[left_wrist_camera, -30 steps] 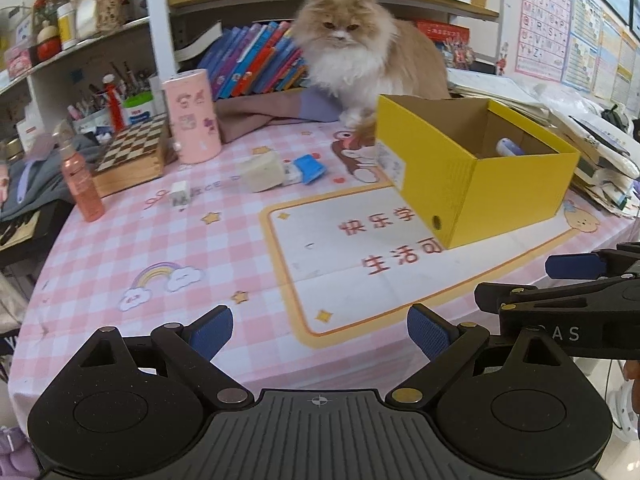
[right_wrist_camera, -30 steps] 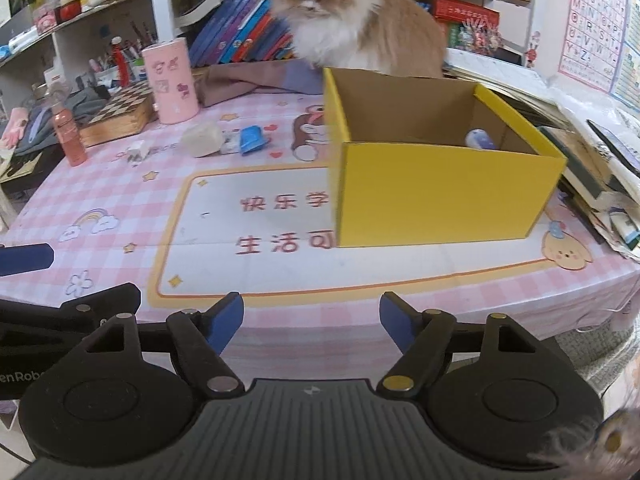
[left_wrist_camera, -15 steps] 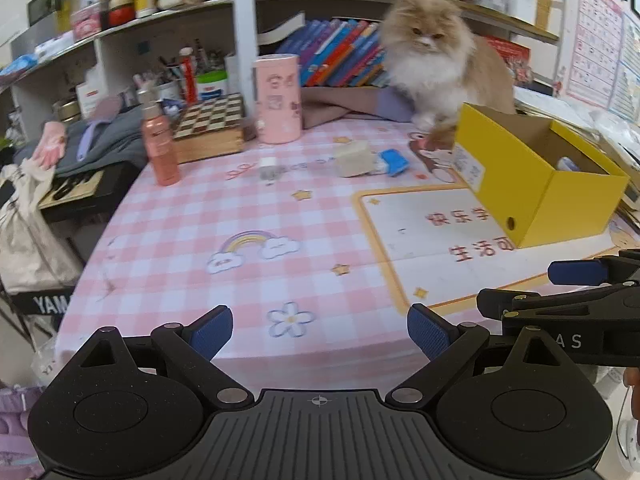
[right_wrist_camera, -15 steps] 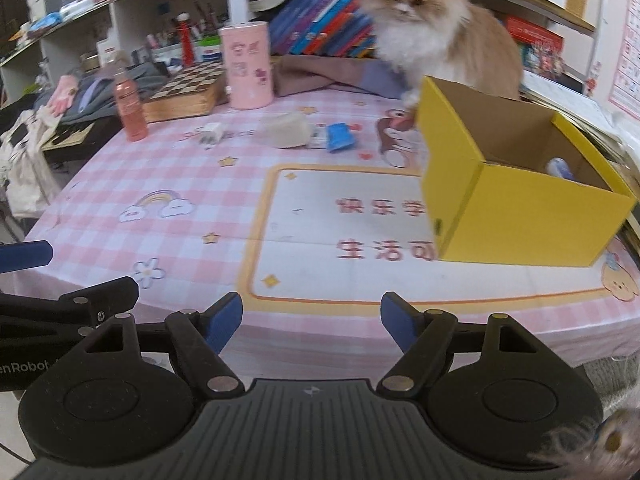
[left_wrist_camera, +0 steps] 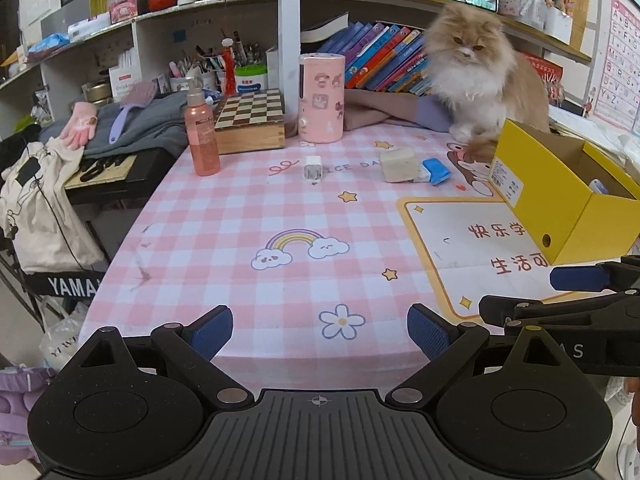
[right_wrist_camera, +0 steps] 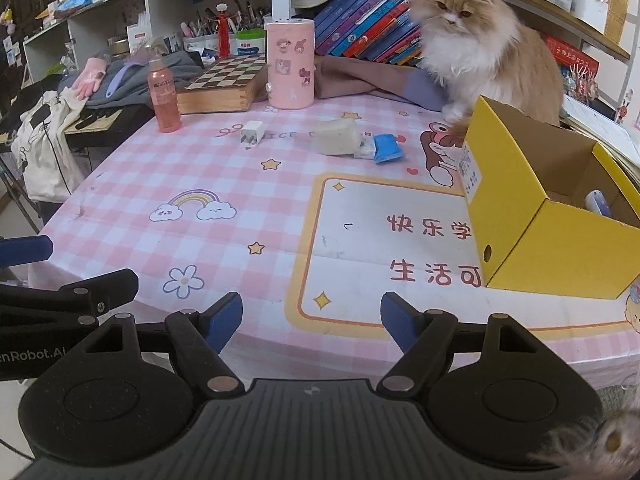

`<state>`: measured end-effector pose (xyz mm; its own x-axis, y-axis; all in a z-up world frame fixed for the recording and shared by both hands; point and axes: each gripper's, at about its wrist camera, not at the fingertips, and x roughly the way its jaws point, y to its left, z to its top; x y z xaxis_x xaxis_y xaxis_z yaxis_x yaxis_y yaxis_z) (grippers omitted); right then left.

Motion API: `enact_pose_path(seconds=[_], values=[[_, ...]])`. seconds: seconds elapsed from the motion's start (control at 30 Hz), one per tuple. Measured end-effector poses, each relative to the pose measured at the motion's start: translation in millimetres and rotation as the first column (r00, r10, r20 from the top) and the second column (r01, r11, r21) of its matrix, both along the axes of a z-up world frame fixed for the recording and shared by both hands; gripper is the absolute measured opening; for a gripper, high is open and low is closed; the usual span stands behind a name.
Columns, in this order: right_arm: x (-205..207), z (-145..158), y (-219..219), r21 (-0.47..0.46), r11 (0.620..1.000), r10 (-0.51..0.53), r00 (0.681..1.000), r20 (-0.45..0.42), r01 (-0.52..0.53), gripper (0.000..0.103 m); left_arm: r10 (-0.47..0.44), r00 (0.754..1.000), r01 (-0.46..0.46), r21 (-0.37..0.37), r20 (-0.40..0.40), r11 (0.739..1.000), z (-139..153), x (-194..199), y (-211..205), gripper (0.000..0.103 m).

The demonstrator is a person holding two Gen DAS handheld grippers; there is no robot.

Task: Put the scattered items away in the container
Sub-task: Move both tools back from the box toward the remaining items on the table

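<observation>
Both grippers, left [left_wrist_camera: 320, 330] and right [right_wrist_camera: 311, 314], hang at the near bench [left_wrist_camera: 224, 240] edge, fingers spread and empty, since the charger [left_wrist_camera: 312, 171], beige block [left_wrist_camera: 400, 165] and blue packet [left_wrist_camera: 437, 170] lie far across, left of the yellow box [left_wrist_camera: 560, 216].

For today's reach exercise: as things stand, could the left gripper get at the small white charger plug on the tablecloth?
Probably yes. The left gripper is open and empty, and only bare tablecloth lies between it and the charger plug, which stands apart from its neighbours.

Cat [left_wrist_camera: 476, 68] behind box [left_wrist_camera: 560, 216] — charger [left_wrist_camera: 313, 171] far left.
</observation>
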<state>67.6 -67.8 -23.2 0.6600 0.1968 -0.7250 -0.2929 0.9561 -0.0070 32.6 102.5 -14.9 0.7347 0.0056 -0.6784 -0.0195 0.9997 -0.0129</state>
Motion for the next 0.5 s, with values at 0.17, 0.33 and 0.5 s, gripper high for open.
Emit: enact_pose_path(seconds=[0.17,0.33,0.5], values=[[18,-4,-2,-0.007,1.0,-0.002,1.0,-0.007,0.002,0.075,-0.003,1.0,0.003,-0.004,-0.007,1.0,-4,17,-2,0.096],[49,-8,-3,-0.003,1.0,0.004,1.0,-0.019,-0.004,0.074,0.003,1.0,-0.003,0.0,-0.018,1.0,-7,44,-4,0.096],[85,-11,-2,-0.002,1.0,0.015,1.0,-0.017,-0.015,0.074,0.006,1.0,-0.006,0.008,-0.02,1.0,-10,76,-4,0.096]])
